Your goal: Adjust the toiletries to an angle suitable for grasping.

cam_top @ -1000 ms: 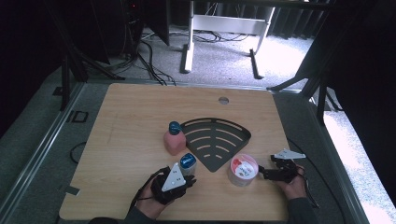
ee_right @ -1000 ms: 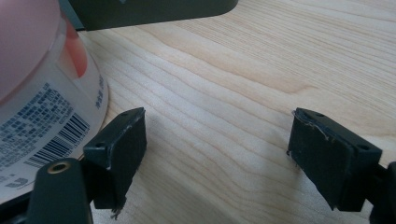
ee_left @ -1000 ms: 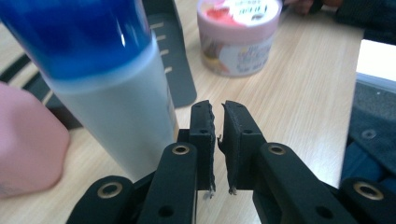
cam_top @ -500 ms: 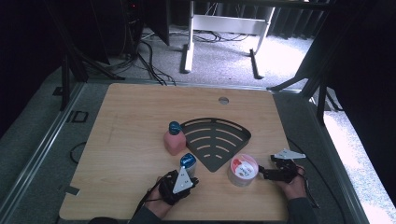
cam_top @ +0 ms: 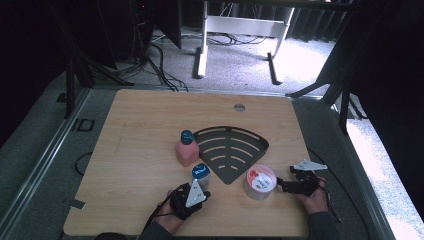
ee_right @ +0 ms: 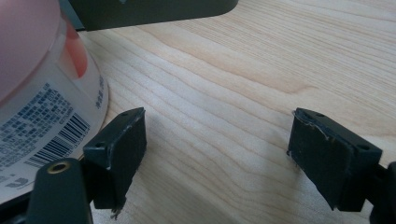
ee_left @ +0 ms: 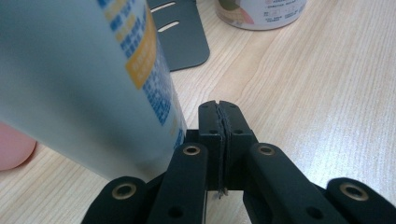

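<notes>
A white bottle with a blue cap (cam_top: 201, 174) stands near the table's front edge. In the left gripper view its blue and orange print (ee_left: 93, 84) rises just left of my jaws. My left gripper (cam_top: 204, 193) (ee_left: 219, 112) sits low beside it. Its jaws have just been closing and now meet pad to pad, with nothing between them. My right gripper (cam_top: 281, 186) (ee_right: 219, 149) rests open on the wood. A round tub with a red and white lid (cam_top: 260, 181) (ee_right: 42, 107) stands just outside its left finger (ee_right: 116, 149).
A pink bottle with a blue cap (cam_top: 186, 149) stands upright left of a black fan-shaped slotted rack (cam_top: 230, 150) at mid table. The wooden table (cam_top: 140, 120) has a round hole (cam_top: 239, 107) near its far edge. Beyond it lie floor cables and a desk frame.
My left gripper has sunk a little toward the table beside the white bottle. The right gripper and the tub have stayed where they were.
</notes>
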The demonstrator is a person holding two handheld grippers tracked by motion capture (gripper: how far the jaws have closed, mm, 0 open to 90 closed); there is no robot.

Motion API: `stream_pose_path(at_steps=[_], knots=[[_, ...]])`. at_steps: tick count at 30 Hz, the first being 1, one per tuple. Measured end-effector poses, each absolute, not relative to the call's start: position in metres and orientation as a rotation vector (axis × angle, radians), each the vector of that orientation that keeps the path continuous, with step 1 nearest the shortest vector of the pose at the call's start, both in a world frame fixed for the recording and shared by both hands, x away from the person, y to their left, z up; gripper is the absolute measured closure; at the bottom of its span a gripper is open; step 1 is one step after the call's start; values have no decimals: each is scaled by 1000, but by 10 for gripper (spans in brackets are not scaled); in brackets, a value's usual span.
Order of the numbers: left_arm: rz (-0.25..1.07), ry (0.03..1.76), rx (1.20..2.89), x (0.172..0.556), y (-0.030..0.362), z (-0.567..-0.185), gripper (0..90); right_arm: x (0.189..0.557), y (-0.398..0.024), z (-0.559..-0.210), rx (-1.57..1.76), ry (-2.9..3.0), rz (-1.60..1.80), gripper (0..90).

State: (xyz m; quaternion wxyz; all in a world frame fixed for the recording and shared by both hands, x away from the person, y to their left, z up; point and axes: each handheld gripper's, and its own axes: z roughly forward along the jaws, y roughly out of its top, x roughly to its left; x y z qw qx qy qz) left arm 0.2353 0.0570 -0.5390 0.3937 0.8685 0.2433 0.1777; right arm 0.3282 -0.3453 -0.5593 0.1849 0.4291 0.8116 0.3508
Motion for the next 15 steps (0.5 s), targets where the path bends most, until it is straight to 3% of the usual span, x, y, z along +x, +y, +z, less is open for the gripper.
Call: stream_pose_path(at_steps=[15], knots=[[465,639,2223,247,57,-545,885,328,-345,-559,1209,2287,989,189]])
